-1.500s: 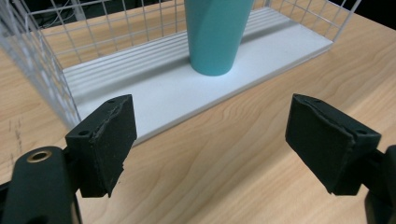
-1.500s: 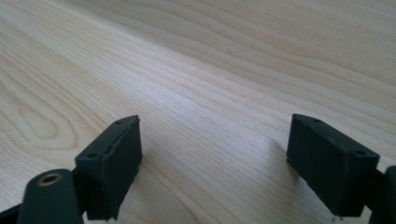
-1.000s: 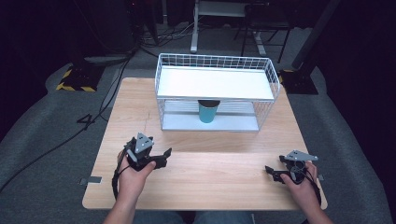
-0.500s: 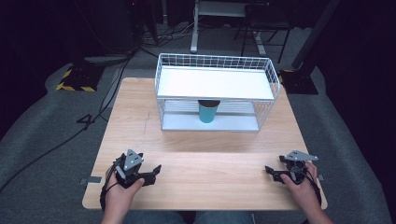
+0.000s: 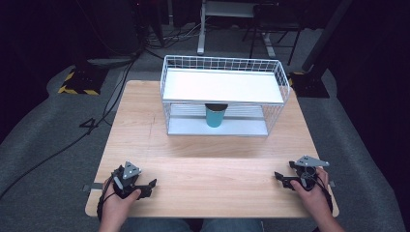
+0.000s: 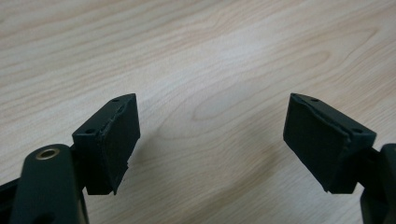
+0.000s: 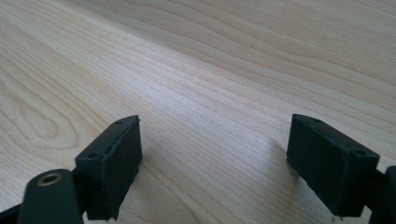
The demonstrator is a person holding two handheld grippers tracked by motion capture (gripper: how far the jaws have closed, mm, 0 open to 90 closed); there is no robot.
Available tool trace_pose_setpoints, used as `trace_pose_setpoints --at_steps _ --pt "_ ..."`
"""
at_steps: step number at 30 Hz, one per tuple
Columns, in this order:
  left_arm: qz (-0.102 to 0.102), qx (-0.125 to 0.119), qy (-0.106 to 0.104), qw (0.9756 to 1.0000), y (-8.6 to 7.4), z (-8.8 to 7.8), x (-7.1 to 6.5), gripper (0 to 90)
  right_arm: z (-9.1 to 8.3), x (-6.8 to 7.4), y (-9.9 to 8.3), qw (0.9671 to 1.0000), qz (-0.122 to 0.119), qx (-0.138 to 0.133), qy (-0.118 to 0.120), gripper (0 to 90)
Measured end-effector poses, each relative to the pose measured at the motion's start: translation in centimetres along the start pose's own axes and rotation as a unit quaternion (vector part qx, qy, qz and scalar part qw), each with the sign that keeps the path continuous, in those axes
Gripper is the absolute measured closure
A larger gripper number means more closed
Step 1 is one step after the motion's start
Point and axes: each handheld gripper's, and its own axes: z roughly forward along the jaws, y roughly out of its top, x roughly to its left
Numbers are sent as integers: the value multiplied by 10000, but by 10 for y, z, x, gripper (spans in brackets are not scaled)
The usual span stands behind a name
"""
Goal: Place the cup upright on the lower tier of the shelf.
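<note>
Left hand-held gripper (image 5: pixel 145 186) sits at the tabletop (image 5: pixel 208 150) near-left corner, jaws apart and just closing on nothing; right hand-held gripper (image 5: pixel 285 181), near-right corner, jaws apart.

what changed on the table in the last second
The left tool came back toward the near edge of the table and sank lower; its jaws have just been closing, with nothing between them. The right tool, the cup and the wire rack stayed put.
</note>
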Motion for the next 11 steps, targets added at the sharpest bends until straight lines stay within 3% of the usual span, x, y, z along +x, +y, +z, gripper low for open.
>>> trace_pose_setpoints --at_steps 2,11 --pt "144 61 58 9999 -3 4 2 185 0 0 0 10000 1 0 0 184" --pt "130 21 44 9999 -2 6 3 141 0 0 0 10000 0 0 0 184"
